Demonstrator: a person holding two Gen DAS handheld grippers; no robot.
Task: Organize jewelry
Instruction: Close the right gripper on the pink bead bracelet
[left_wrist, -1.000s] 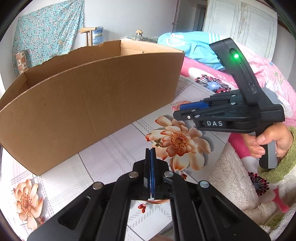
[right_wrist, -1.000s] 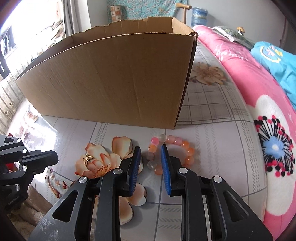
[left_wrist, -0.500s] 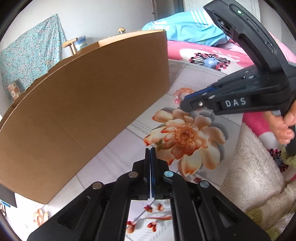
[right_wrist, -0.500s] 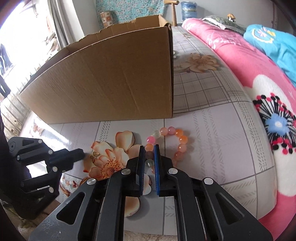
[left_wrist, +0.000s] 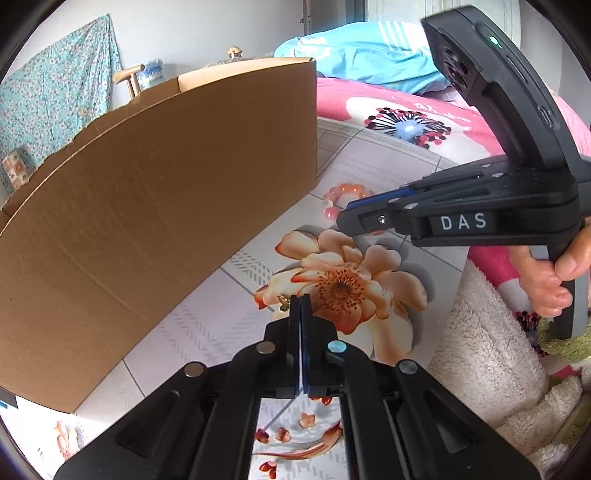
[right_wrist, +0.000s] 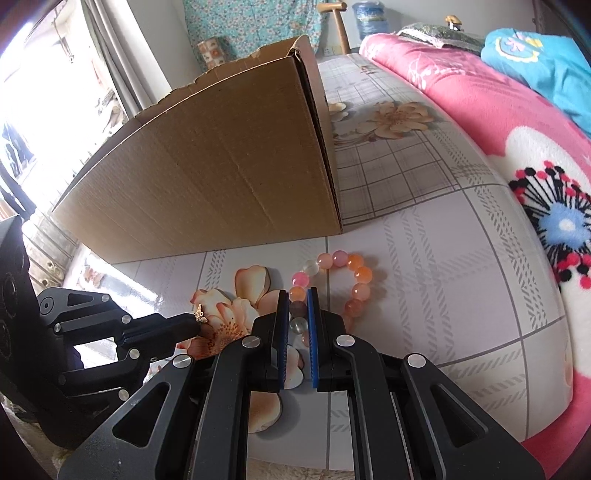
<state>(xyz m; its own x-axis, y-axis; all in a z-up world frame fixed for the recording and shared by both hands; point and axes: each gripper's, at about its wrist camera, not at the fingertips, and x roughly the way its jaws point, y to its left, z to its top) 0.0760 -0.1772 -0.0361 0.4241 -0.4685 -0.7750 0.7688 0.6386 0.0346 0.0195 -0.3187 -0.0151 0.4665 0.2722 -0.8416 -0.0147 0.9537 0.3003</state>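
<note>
Right claw (right_wrist: 298, 301) clamps the bead bracelet (right_wrist: 354, 275) on the surface (right_wrist: 443, 258) (cardboard box (right_wrist: 221, 177) at eleven o'clock). Left claw (left_wrist: 300, 308) is clenched on a tiny gold butterfly charm (left_wrist: 283, 302).

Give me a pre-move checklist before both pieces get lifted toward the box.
1. Right gripper shut on the bead bracelet: ok, beads sit pinched between its jaws.
2. Bracelet clear of the cardboard box: ok, it lies on the tablecloth just in front of the box's corner.
3. Left gripper shut: ok, jaws meet with no gap.
4. Butterfly charm held by the left gripper: cannot tell, it sits right at the tip but a grip is not visible.
5. Box top open: ok, the rim shows no flaps over it.
6. Grippers apart from each other: ok.
</note>
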